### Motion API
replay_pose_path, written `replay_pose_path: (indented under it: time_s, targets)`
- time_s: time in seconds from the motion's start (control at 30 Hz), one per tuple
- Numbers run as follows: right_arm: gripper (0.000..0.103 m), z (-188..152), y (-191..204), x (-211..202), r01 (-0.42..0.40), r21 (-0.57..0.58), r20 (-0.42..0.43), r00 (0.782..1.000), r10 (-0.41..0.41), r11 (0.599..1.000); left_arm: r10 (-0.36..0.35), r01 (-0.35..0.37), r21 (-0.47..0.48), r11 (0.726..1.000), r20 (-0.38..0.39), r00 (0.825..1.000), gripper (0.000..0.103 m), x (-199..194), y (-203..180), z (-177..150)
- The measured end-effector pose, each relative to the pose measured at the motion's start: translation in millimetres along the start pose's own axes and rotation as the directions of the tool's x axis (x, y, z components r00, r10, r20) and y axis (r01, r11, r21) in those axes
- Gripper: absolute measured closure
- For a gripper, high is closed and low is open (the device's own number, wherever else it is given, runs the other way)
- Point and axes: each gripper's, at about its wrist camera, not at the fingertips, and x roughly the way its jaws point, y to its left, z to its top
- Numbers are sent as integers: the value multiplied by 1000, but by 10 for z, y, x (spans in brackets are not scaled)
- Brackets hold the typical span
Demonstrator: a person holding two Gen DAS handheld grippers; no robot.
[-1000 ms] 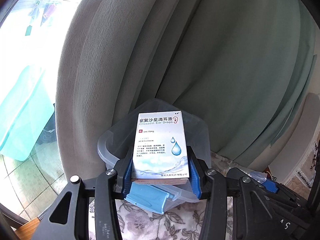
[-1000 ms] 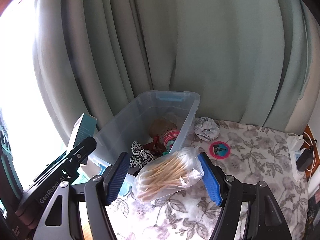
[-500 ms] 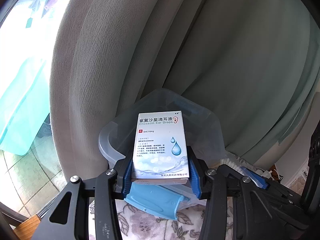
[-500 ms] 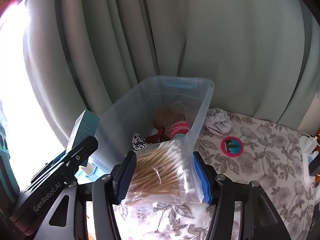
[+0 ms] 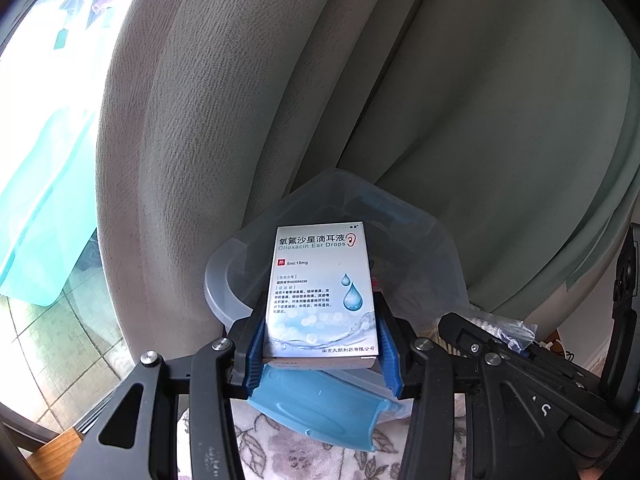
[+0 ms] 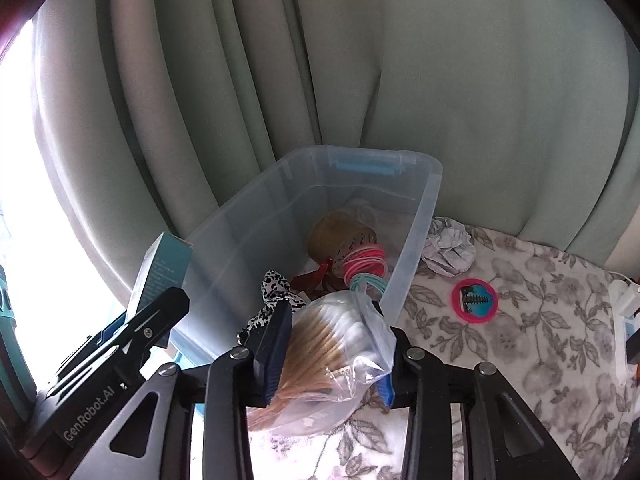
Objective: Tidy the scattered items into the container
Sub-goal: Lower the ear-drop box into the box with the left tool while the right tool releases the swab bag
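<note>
— Left wrist view first: what does it give you?

— The left gripper [image 5: 322,346] is clamped on the ear drops box [image 5: 323,292], blue pads against both long sides, printed face up. The box sits raised above the near end of the clear container [image 5: 432,248]. Its blue handle [image 5: 320,408] shows just below the box. The box hides most of the container's inside. At the right, part of the other gripper and a scrap of clear plastic show.

— And the right wrist view?

— That one looks into the container [image 6: 424,216]. Inside lie a brownish jar-like item [image 6: 340,236], pink and teal hair ties [image 6: 366,268], and a black-and-white patterned cloth [image 6: 276,292]. The right gripper [image 6: 332,354] is closed on a bag of cotton swabs [image 6: 320,356], held at the container's near edge. At the left, the ear drops box [image 6: 164,268] stands tilted in the left gripper.

— Anything outside the container?

— Only here: on the floral tabletop [image 6: 520,360], a crumpled paper ball [image 6: 450,246] lies just beside the container's right wall, and a pink-rimmed round item [image 6: 475,301] lies nearer, apart from both. Green curtains [image 6: 440,80] hang behind.
</note>
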Motion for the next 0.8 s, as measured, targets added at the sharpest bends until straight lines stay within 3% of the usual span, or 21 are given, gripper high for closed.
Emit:
replay_pose_path:
  time_s: [0.4, 0.8]
  targets:
    - [81, 192, 25, 139, -21, -8, 13, 1000, 21, 1000, 2, -2, 16, 1000, -2, 1000, 54, 330, 11, 150]
    - [82, 248, -82, 176, -13, 12, 26, 1000, 12, 1000, 3, -1, 40, 999, -29, 1000, 56, 697, -35, 264]
